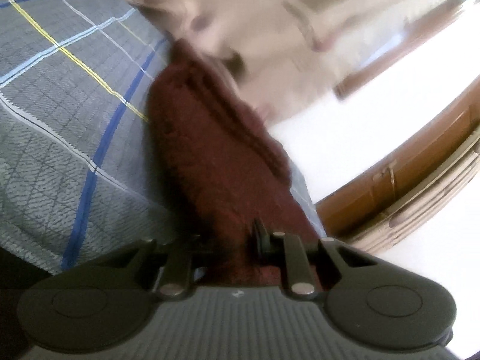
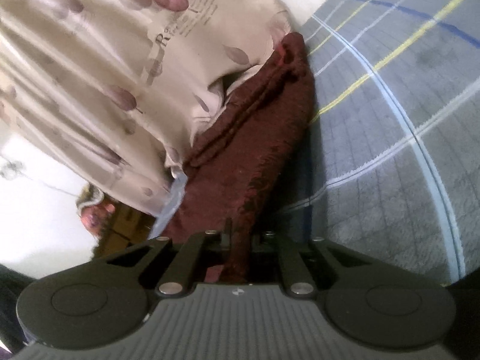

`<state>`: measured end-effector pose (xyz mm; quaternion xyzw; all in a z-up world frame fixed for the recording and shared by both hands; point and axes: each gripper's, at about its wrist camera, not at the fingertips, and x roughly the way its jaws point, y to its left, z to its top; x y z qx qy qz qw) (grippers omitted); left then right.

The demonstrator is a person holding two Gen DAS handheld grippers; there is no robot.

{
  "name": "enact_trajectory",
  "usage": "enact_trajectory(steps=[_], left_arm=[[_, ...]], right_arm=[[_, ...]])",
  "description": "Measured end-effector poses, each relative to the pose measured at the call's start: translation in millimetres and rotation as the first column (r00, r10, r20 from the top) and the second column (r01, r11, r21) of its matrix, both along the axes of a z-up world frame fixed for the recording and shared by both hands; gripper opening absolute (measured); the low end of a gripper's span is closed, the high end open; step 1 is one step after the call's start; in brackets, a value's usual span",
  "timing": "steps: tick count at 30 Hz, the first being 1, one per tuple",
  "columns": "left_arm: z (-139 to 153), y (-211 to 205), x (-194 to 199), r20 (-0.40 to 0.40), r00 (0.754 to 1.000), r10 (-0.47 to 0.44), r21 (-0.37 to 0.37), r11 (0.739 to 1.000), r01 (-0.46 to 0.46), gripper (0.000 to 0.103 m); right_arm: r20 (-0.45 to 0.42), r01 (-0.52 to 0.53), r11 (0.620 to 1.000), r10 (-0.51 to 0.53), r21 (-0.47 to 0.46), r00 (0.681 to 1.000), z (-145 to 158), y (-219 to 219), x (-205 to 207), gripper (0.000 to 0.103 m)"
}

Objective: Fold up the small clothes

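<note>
A dark maroon knitted garment hangs stretched above the grey plaid bedspread. My left gripper is shut on one end of it, the cloth running between the fingers. In the right wrist view the same maroon garment runs away from my right gripper, which is shut on its other end. The fingertips of both grippers are mostly buried in the fabric.
A beige leaf-print curtain hangs close behind the garment; it also shows in the left wrist view. The plaid bedspread lies to the right in the right wrist view. A wooden frame stands by a bright window.
</note>
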<state>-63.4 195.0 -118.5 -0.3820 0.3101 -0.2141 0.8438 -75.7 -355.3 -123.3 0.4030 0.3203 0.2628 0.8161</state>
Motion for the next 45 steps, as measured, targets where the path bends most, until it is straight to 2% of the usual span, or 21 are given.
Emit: enact_trajectory(steps=[3, 13, 17, 19, 23, 27, 32, 41, 45], left_arm=[[-3, 3, -7, 0.005, 1.000, 0.027, -0.020, 0.999, -0.027, 0.016], [-1, 12, -20, 0.055, 0.997, 0.048, -0.059, 0.997, -0.045, 0.016], [0, 12, -17, 0.063, 0.997, 0.038, -0.051, 0.998, -0.034, 0.016], [-1, 10, -15, 0.056, 0.998, 0.023, -0.023, 0.999, -0.022, 0.016], [-7, 9, -12, 0.032, 0.999, 0.011, -0.018, 1.000, -0.010, 0.016], [-8, 13, -15, 0.034, 0.999, 0.035, -0.054, 0.998, -0.033, 0.016], [2, 15, -26, 0.072, 0.997, 0.029, -0.065, 0.998, -0.024, 0.016], [14, 17, -40, 0.075, 0.997, 0.026, -0.076, 0.997, -0.021, 0.016], [28, 19, -38, 0.095, 0.995, 0.042, -0.120, 0.992, -0.031, 0.016]], right_arm=[[0.010, -0.001, 1.000, 0.001, 0.019, 1.000, 0, -1, -4, 0.013], [0.020, 0.005, 0.996, -0.007, 0.086, 1.000, -1, 0, -17, 0.013], [0.042, 0.004, 0.998, -0.007, 0.068, 0.999, 6, 3, -15, 0.012], [0.049, 0.002, 0.998, -0.004, 0.057, 0.999, 8, 2, -15, 0.012], [0.036, -0.001, 1.000, 0.001, -0.008, 0.999, 8, 2, -13, 0.012], [0.036, 0.001, 1.000, -0.001, -0.003, 0.999, 8, 1, -15, 0.012], [0.065, -0.021, 0.999, 0.018, 0.046, 0.998, 15, 3, -19, 0.012], [0.102, -0.051, 0.993, 0.040, 0.104, 0.994, 37, 8, -39, 0.012], [0.102, -0.054, 0.987, 0.038, 0.153, 0.994, 44, 6, -41, 0.012]])
